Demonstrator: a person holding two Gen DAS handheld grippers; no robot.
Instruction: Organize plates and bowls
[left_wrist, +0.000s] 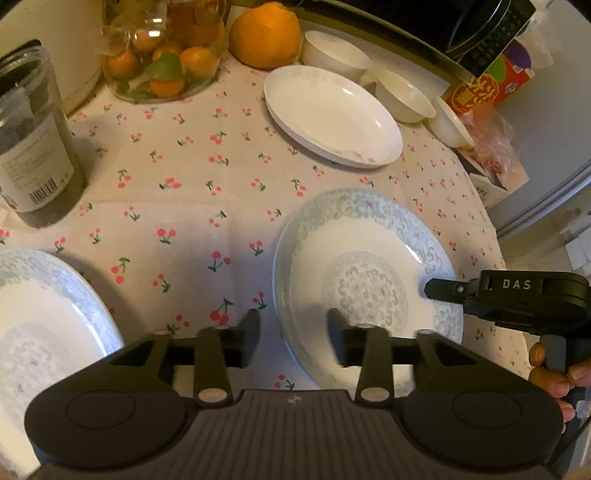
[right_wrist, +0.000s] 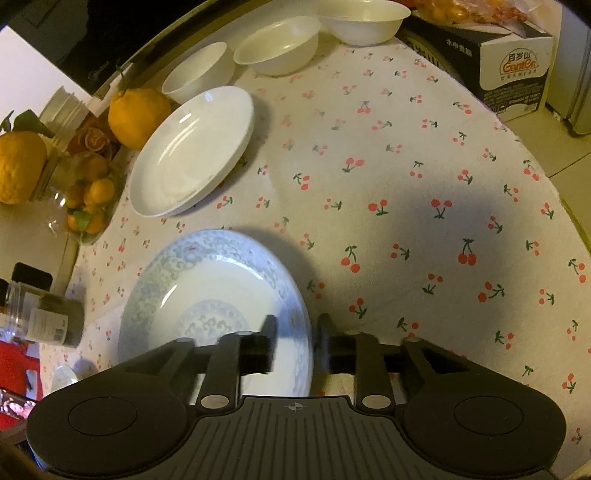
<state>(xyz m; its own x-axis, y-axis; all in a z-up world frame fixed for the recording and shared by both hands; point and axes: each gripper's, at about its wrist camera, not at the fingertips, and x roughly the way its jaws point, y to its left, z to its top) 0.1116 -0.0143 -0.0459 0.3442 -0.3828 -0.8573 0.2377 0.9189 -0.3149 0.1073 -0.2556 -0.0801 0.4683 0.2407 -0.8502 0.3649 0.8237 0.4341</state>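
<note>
Two wrist cameras, both angled steeply down over the tablecloth (left_wrist: 192, 206).

The left view looks past its fingers (left_wrist: 248, 338) from close range; the right view does likewise over its fingers (right_wrist: 269, 339). Both share the patterned plate (left_wrist: 369, 266) (right_wrist: 207, 280), the plain plate (left_wrist: 332, 114) (right_wrist: 192, 155) beyond, and seemingly the same white bowls (left_wrist: 404, 98) (right_wrist: 277, 46).

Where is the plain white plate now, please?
The plain white plate lies on the cherry tablecloth at the far side, between the big orange and the white bowls, beyond the patterned plate.
</note>
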